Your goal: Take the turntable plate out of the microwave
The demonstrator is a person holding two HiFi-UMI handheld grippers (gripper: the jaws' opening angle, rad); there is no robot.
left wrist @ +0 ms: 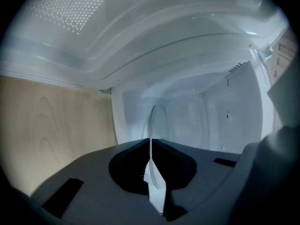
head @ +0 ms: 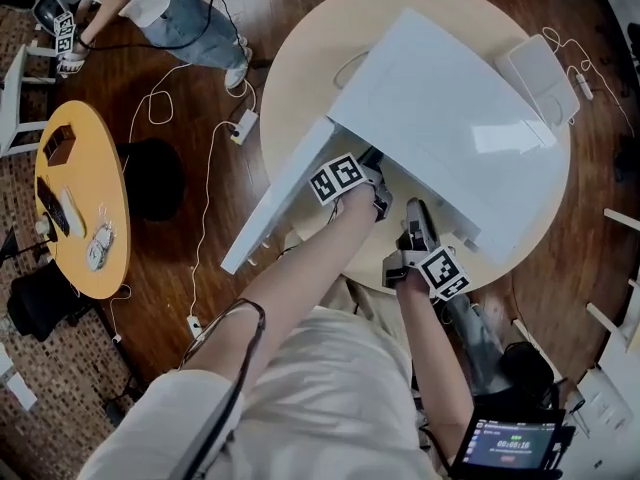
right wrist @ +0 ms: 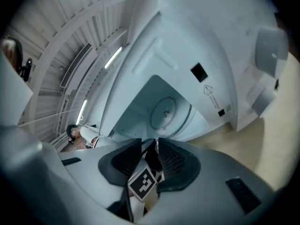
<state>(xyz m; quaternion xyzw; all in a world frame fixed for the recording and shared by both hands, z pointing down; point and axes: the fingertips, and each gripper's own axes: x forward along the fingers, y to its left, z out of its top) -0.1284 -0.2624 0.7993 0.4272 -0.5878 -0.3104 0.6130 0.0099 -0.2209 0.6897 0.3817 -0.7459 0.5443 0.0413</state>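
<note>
A white microwave (head: 440,118) stands on a round wooden table, its door (head: 280,208) swung open toward me. My left gripper (head: 373,186) reaches into the cavity with its tips hidden under the top. In the left gripper view the clear glass turntable plate (left wrist: 151,125) shows nearly edge-on, and the left gripper (left wrist: 151,143) is shut on its near rim. My right gripper (head: 415,216) hovers just outside the opening, to the right of the left one. It (right wrist: 154,142) is open with a narrow gap, through which a square marker cube (right wrist: 143,182) shows. A round disc with a hub (right wrist: 164,110) shows inside the cavity.
The table's bare rim (head: 300,78) runs round the microwave. A flat white device (head: 540,73) lies at the back right. Left of me stand a small yellow table (head: 80,198) and a person (head: 170,8). Cables cross the wooden floor (head: 200,158).
</note>
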